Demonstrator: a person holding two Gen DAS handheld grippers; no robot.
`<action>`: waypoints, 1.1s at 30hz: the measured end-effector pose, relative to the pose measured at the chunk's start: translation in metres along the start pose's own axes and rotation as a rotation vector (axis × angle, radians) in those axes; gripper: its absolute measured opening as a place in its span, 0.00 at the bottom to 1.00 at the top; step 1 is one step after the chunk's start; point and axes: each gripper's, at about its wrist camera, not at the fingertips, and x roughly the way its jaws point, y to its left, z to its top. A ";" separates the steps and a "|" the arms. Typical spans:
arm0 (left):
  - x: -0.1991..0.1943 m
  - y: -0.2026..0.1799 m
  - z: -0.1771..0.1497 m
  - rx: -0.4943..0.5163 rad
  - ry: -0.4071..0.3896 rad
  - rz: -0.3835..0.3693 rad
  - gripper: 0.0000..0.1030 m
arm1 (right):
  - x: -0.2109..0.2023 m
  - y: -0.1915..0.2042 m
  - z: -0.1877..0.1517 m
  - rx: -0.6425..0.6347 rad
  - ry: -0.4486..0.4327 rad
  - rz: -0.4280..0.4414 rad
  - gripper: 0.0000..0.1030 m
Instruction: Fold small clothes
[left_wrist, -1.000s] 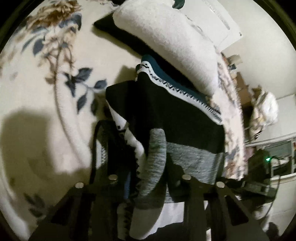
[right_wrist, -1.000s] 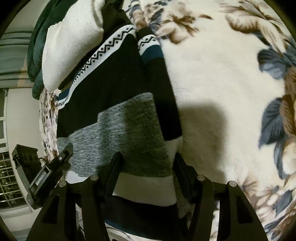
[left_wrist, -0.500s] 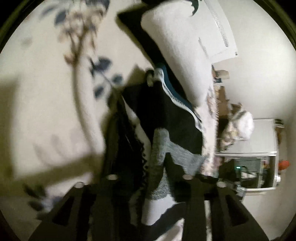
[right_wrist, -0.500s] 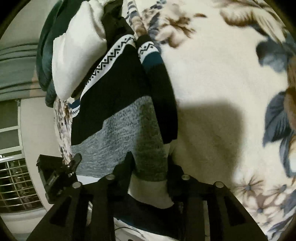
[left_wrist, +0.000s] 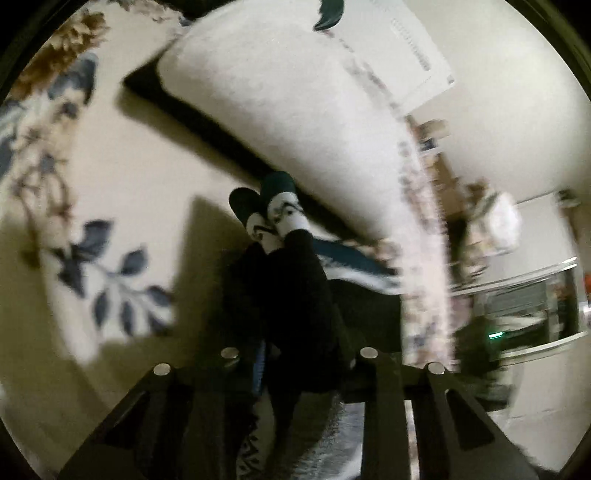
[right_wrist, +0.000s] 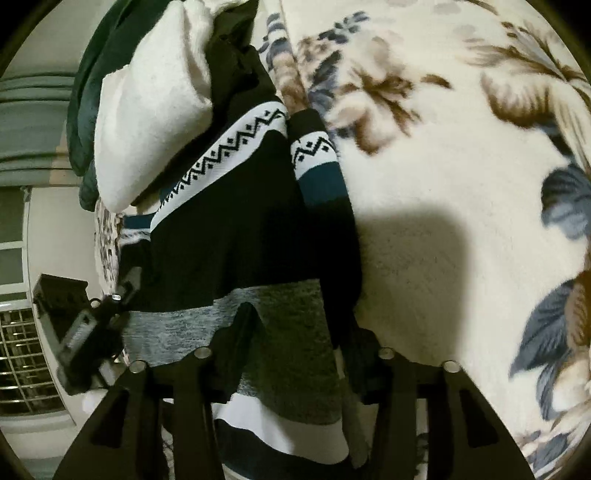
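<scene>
Since a second ago, the left hand-held gripper (left_wrist: 295, 354) is swinging across the bed, and the sweater's sleeves (left_wrist: 291, 280) are now bunching up between its fingers, cuffs pointing away toward the white pillow (left_wrist: 295, 122). I'm seeing its jaws closing narrow on that dark fabric, pads pressing it. The right hand-held gripper (right_wrist: 291, 332) is barely shifting; it's pinching the grey band of the sweater (right_wrist: 236, 229), jaws about a third apart with cloth filling the gap. The sweater is lying on the floral blanket (right_wrist: 461, 184), top edge tucked under the pillow, hem coming toward me.
</scene>
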 end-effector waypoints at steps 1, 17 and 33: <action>-0.005 0.009 0.002 -0.052 -0.009 -0.065 0.22 | 0.000 -0.001 0.000 0.001 -0.003 0.011 0.36; -0.025 0.073 -0.018 -0.225 0.016 -0.004 0.57 | -0.019 -0.029 0.004 0.094 0.020 0.081 0.63; -0.075 0.051 -0.053 -0.214 -0.049 0.030 0.62 | -0.008 -0.055 0.008 0.107 0.080 0.256 0.82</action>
